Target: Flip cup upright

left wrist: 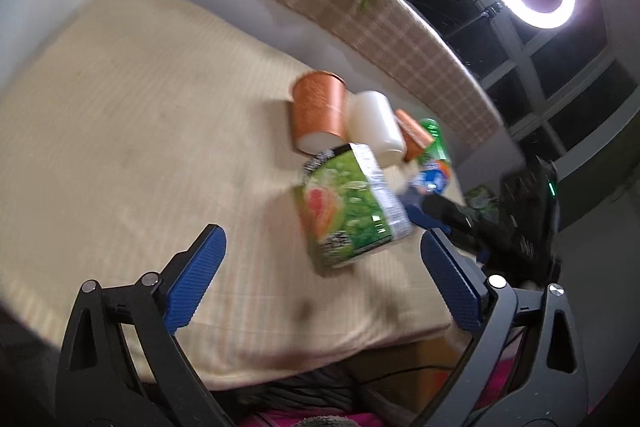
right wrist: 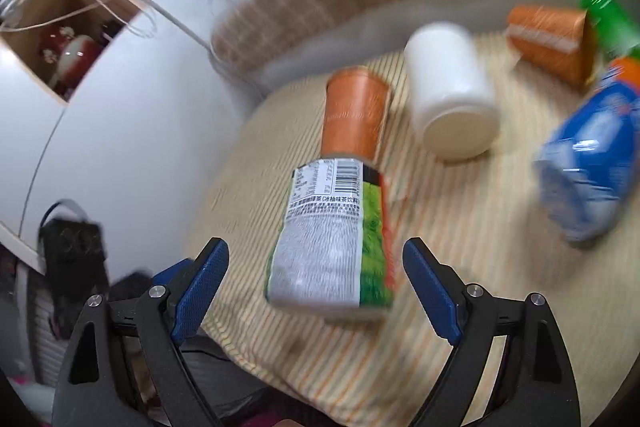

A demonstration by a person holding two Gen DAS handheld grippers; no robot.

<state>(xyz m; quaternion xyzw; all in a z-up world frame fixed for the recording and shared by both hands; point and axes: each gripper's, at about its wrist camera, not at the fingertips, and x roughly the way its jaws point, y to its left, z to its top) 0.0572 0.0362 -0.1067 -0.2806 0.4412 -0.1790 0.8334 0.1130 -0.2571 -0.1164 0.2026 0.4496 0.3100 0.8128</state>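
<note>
Both views motion-blurred. Left gripper [left wrist: 322,281] jaws wide open, holding nothing. Right gripper [right wrist: 316,287] same, w/ green-label cup [right wrist: 334,239] lying on its side between its fingers, not touching, near front edge of striped cloth [right wrist: 460,267]. Behind it: orange cup [right wrist: 354,115], white cup [right wrist: 450,95], 2nd orange cup [right wrist: 550,35], blue bottle [right wrist: 592,163], all tipped over.

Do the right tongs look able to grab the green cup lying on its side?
Probably yes. The right tongs are open, and the green cup lies right ahead between the blue pads, with nothing in front. The orange cup sits beyond it.
</note>
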